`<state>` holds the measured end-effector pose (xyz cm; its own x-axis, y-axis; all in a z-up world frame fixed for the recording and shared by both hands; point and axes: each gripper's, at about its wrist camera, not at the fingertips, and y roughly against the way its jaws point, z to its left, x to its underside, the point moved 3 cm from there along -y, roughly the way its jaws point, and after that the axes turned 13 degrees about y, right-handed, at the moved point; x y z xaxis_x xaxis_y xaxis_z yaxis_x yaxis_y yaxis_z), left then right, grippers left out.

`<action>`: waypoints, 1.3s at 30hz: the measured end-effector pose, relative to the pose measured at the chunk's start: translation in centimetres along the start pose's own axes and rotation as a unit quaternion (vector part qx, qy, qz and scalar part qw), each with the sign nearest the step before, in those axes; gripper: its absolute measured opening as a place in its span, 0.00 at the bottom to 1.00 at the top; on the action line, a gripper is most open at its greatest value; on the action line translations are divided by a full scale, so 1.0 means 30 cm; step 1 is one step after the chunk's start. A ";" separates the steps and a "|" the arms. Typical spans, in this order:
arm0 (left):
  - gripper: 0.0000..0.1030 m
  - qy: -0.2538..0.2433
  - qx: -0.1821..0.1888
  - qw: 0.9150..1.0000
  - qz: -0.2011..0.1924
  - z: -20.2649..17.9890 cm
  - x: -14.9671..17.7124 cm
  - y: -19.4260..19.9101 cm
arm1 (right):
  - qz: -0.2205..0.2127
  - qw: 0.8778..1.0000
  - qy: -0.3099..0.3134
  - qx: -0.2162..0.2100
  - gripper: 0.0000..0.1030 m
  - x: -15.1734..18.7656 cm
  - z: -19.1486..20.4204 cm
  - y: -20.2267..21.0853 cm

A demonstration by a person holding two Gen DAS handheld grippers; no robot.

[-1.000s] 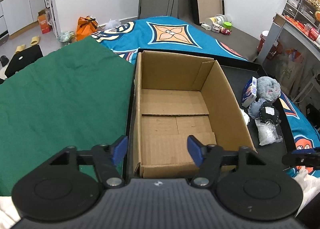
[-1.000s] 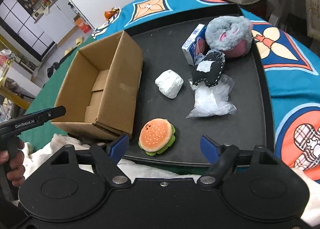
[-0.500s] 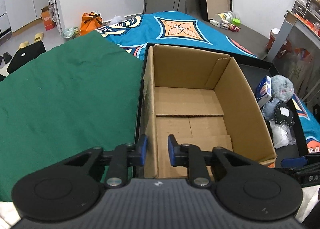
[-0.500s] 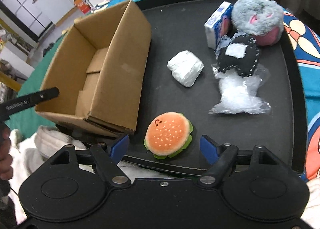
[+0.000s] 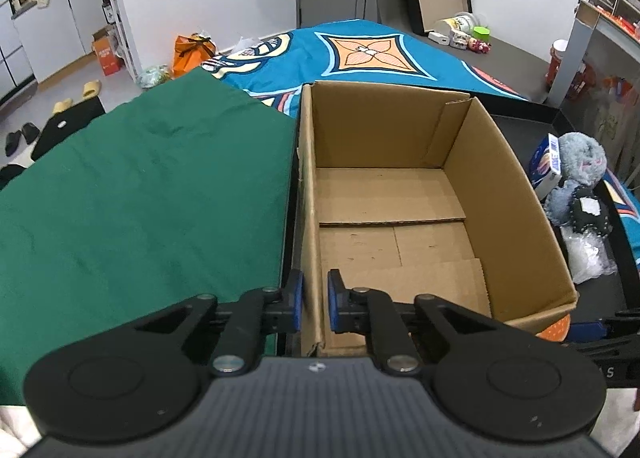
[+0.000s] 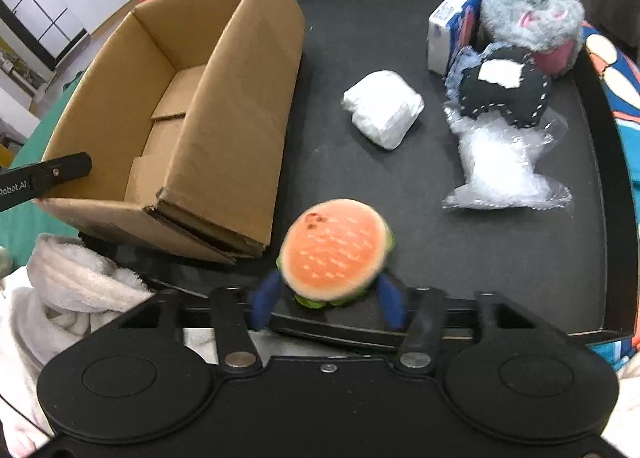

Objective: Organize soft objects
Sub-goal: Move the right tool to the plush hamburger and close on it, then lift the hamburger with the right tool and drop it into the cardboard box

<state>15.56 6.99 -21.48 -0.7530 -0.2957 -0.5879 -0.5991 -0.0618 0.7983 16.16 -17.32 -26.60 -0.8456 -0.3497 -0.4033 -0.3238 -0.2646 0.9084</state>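
- A green cloth (image 5: pixel 140 193) covers the far left side of the tabletop, and the patterned blue cloth (image 5: pixel 360 53) lies beyond it.
- The left tool (image 5: pixel 315 306) is clenched on the near left wall of the cardboard box (image 5: pixel 400 193), one blue finger (image 5: pixel 295 300) outside the wall and the other inside, both pressed to the cardboard.
- The box stands open and upright at the left end of the black tray (image 6: pixel 500 250); only its bottom flaps show inside.
- In the right wrist view the tip of the left tool (image 6: pixel 60 173) shows at the box's near left corner.
- A white fluffy towel (image 6: pixel 68 290) lies bunched in front of the tray's near edge, below the box.
- The right tool (image 6: pixel 326 300) has its blue fingers (image 6: pixel 266 298) on either side of the burger plush (image 6: pixel 334 250), which sits on the tray just to the right of the box's near corner; the picture is blurred there, and I cannot tell whether the fingers press the plush or are merely close beside it.
- Further back, near the middle of the tray, lies a white wrapped bundle (image 6: pixel 382 107), apart from the box.
- To its right a clear plastic bag (image 6: pixel 504 165) lies flat, with a black stitched plush (image 6: pixel 506 89) resting on its far end.
- Behind that, a white and blue carton (image 6: pixel 450 29) stands touching a grey fuzzy plush (image 6: pixel 532 17) at the tray's far right corner.
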 end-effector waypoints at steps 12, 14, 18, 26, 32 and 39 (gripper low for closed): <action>0.08 0.007 0.001 1.000 -0.021 0.002 0.017 0.032 | -0.056 0.998 -0.004 0.013 0.37 -0.003 -0.001 0.107; 0.08 0.007 0.004 1.000 -0.021 0.003 0.019 0.034 | -0.071 0.997 0.001 0.016 0.37 -0.013 0.002 0.138; 0.08 0.015 0.010 1.000 -0.019 0.015 0.015 0.038 | -0.098 0.995 0.010 0.026 0.37 -0.044 0.009 0.197; 0.08 0.016 0.019 1.000 -0.013 0.032 0.006 0.035 | -0.169 0.984 0.026 0.042 0.37 -0.122 0.053 0.254; 0.08 0.018 0.023 1.000 -0.010 0.038 0.001 0.034 | -0.220 0.973 0.040 0.049 0.37 -0.165 0.072 0.305; 0.08 0.022 0.027 0.999 -0.005 0.046 -0.003 0.027 | -0.259 0.962 0.069 0.043 0.37 -0.207 0.102 0.335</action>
<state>14.77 8.29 -20.95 -0.7348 -0.3379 -0.5881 -0.6210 -0.0135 0.7837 16.85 -15.05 -14.64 -0.4979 -0.3090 -0.8103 -0.7260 -0.3626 0.5843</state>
